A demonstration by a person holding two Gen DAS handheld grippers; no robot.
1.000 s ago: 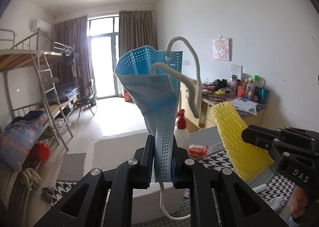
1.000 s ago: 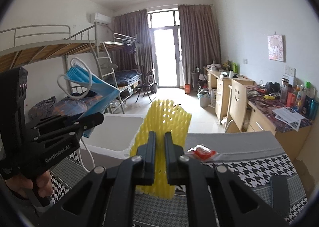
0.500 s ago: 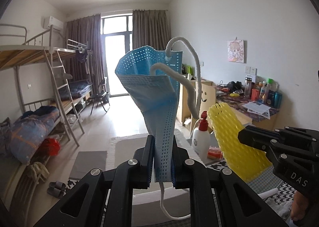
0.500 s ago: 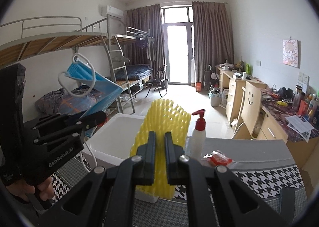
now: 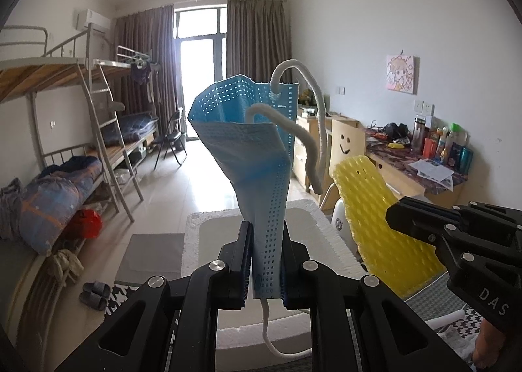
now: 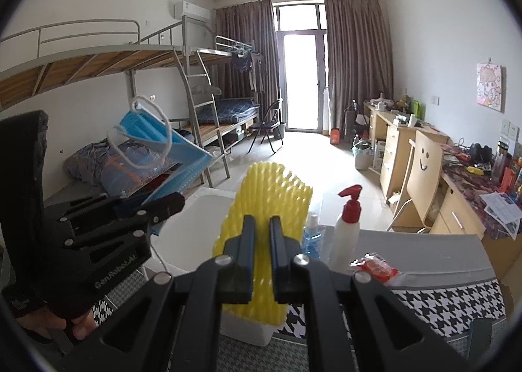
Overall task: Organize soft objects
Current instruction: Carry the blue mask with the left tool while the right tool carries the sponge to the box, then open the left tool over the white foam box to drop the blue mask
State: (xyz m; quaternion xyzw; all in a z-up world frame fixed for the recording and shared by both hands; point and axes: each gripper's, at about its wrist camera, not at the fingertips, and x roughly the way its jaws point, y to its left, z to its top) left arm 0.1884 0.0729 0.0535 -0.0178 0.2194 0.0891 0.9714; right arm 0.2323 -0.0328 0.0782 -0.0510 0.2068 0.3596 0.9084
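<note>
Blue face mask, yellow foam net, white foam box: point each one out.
blue face mask (image 5: 257, 156), left wrist view, on its pleated front panel.
yellow foam net (image 6: 277, 192), right wrist view, on its upper mesh.
white foam box (image 5: 323, 225), left wrist view, on its right rim.

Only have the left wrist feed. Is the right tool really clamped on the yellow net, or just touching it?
Observer: Clamped. The right tool is shut on the yellow foam net, which stands upright between its fingers.
Operator: Anything beside the box on that side?
Observer: A white pump bottle with a red head, a blue bottle and a red packet.
Operator: Where's my mask relative to the box?
Observer: The left tool lines up with the white foam box at its left edge. The blue mask leans up and away from the box.
</note>
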